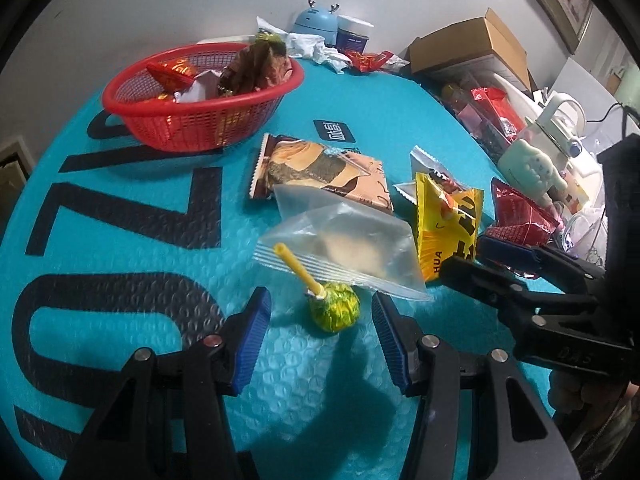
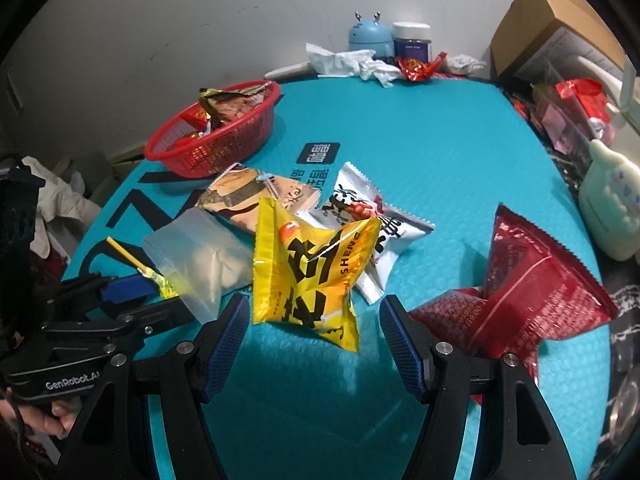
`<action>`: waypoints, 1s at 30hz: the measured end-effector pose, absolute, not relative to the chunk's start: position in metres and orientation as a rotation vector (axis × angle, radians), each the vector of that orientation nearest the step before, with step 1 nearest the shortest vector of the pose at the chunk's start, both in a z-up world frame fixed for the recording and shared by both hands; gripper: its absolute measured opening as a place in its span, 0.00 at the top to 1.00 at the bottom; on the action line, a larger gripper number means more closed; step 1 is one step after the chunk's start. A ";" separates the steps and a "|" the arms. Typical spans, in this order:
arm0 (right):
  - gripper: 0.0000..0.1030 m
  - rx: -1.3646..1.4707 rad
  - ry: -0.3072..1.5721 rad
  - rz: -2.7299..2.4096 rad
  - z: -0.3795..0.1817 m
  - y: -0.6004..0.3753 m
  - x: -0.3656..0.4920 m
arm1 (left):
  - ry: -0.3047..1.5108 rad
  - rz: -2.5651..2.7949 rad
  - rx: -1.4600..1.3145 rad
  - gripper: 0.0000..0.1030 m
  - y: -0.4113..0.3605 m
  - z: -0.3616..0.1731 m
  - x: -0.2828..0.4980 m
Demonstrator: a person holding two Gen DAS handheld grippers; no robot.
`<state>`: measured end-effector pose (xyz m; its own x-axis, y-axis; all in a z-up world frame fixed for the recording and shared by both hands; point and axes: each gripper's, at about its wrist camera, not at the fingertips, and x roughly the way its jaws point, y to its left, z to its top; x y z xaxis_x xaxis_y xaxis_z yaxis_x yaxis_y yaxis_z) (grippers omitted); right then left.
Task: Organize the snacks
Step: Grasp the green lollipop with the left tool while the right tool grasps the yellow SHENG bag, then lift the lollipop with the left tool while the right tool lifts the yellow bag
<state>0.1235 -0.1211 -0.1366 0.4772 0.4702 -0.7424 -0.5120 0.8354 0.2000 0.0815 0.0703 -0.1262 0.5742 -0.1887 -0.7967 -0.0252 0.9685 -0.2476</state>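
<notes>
Left wrist view: left gripper [image 1: 320, 334] wide, straddling green foil-wrapped lollipop [image 1: 334, 312] on teal worktop [image 1: 360, 112]; yellow stick points away. Right gripper [image 2: 310, 340] wide, nearer yellow crinkled snack packet [image 2: 310, 272].

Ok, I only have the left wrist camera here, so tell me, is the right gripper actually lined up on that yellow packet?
Observer: Yes. The right gripper is open, and the yellow packet sits in the gap between its fingers, not yet pinched.
Operator: Is anything tucked behind that packet?
Observer: A white packet with red and black print lies behind it, with one side under the yellow one.
Operator: And the red packet?
Observer: The red packet lies just outside the gripper's right finger, with a strip of bare mat between it and the yellow one.
</notes>
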 end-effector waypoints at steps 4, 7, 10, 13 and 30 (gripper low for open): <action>0.46 -0.032 0.897 0.619 -0.141 -0.121 0.127 | 0.952 -0.105 -0.220 0.75 0.067 -0.128 0.086; 0.62 -0.022 0.908 0.632 -0.142 -0.122 0.127 | 0.952 -0.118 -0.216 0.75 0.066 -0.128 0.084; 0.66 0.000 0.907 0.645 -0.141 -0.126 0.123 | 0.954 -0.121 -0.211 0.75 0.063 -0.126 0.079; 0.68 0.004 0.905 0.655 -0.139 -0.128 0.117 | 0.953 -0.129 -0.209 0.75 0.060 -0.123 0.073; 0.68 0.009 0.960 0.707 -0.139 -0.160 0.059 | 1.007 -0.225 -0.193 0.75 0.031 -0.114 0.028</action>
